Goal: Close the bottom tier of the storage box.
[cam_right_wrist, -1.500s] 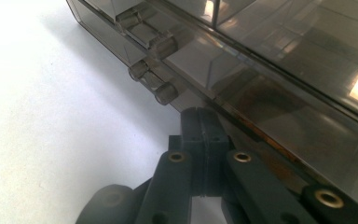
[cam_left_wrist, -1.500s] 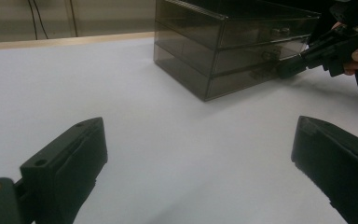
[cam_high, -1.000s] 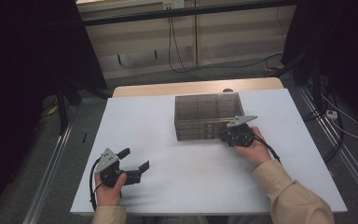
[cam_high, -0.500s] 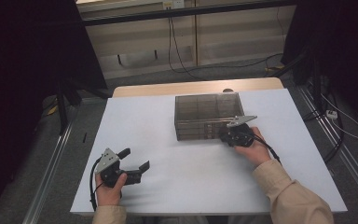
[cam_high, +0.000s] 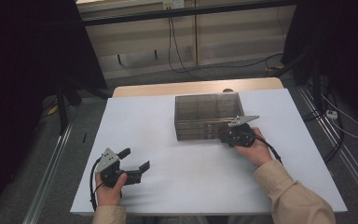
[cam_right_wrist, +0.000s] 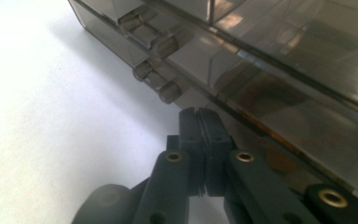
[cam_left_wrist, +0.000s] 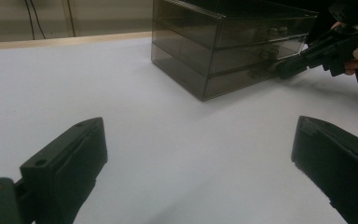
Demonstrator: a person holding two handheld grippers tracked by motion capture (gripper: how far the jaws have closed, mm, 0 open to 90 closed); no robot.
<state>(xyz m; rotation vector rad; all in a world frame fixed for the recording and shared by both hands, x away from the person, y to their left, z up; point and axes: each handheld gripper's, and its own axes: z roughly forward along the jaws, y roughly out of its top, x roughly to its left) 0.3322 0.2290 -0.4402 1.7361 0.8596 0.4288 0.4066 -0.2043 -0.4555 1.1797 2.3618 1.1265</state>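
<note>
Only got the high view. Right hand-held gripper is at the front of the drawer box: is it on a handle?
Observer: No. In the right gripper view the right hand-held gripper is shut with nothing between its jaws, tips just beside the nearest handle.
Operator: Which drawer level?
Observer: The left gripper view puts its tips low on the drawer box, about level with the bottom drawer.
Operator: Left one holding anything?
Observer: No. The left hand-held gripper is wide open, with only bare table between its jaws.
</note>
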